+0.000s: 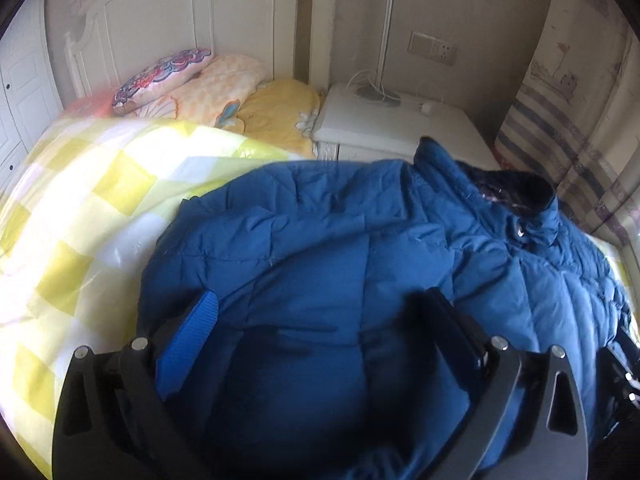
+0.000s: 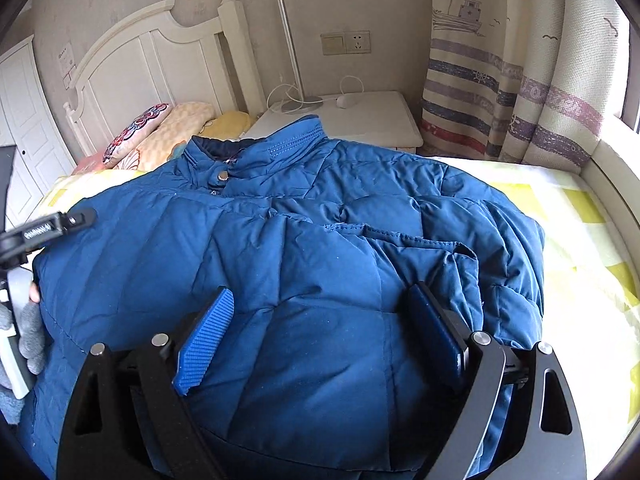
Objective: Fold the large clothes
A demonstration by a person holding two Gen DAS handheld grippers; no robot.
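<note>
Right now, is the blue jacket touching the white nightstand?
Cannot tell. In the right wrist view the jacket's raised collar overlaps the nightstand's front edge, so neither contact nor gap shows; the left wrist view hides it likewise.

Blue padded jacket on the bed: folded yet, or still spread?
Partly folded: blue padded jacket has one sleeve laid over its front; the body lies spread.

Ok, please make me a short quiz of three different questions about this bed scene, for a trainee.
1. True or false: the blue jacket lies on the checked bedcover.
2. What stands on the white nightstand? A) a lamp B) a book C) a cup
3. Fill in: the right gripper has its fingers ____ over the jacket.

Key: 1 true; 2 A, the lamp; 3 open, pinching no fabric.
</note>
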